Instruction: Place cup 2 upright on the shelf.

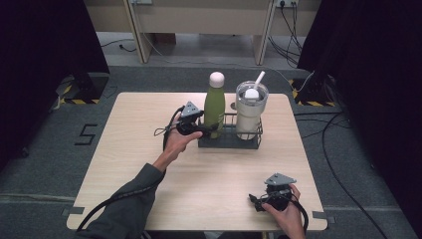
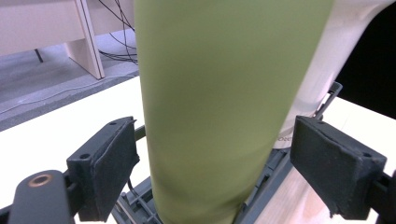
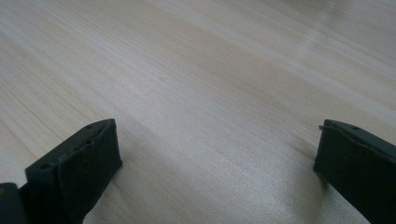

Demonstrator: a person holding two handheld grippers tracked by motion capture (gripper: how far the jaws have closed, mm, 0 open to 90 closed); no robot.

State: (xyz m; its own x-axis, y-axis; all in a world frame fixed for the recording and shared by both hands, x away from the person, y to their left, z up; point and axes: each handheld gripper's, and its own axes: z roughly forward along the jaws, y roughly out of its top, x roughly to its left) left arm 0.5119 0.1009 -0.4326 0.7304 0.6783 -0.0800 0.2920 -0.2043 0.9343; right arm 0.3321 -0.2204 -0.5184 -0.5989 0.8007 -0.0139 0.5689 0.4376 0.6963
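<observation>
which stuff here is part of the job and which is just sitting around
In the job:
- green bottle, standing in the wire rack
- left tongs, open, one pad on each side of the bottle, not yet closed on it

Just sitting around:
- white tumbler with straw, beside the bottle in the rack
- right tongs, open, low over the table

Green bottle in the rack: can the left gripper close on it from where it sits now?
Probably yes. The left gripper is open with one jaw on either side of the green bottle, and nothing lies between the pads and the bottle. The tumbler stands just beside it in the wire rack, so room there is tight.
</observation>
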